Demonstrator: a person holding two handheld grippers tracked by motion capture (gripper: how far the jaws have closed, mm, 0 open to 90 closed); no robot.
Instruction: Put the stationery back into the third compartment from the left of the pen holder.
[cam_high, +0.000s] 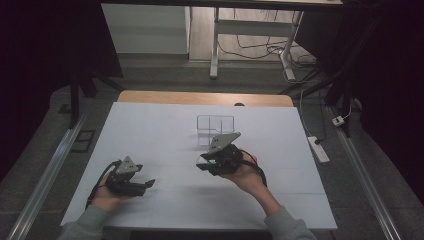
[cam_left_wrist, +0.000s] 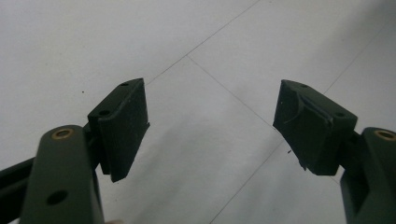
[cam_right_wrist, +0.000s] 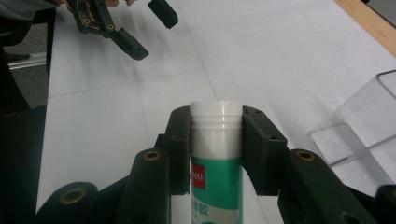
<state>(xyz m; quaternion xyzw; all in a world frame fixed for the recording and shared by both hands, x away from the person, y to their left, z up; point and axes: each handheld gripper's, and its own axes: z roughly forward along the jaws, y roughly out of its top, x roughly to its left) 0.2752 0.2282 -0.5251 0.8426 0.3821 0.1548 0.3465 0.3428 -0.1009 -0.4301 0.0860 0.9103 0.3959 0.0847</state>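
A white sheet (cam_high: 150, 130) marked by faint seams is covering most of the worktop (cam_high: 165, 97), whose light wooden edge is showing along the far side. Beyond it, a grey floor is running back to a white cabinet (cam_high: 145, 30) and the pale metal legs of another desk (cam_high: 215, 50), with dark cables (cam_high: 260, 47) lying loose beneath it. A white power strip (cam_high: 318, 148) is lying on the floor to the right, and metal rails (cam_high: 45, 180) are flanking the worktop on both sides; the room's edges are sitting in darkness.

The right claw (cam_right_wrist: 216, 140) is gripping a white-capped cylindrical tube with a green and white label (cam_right_wrist: 215, 154), its pads pressing on the tube just below the cap, above the middle of the sheet. A clear plastic box with open compartments (cam_high: 215, 129) is standing just beyond it. The left claw (cam_left_wrist: 210, 126) is gaping wide over bare sheet near the front left, holding nothing.
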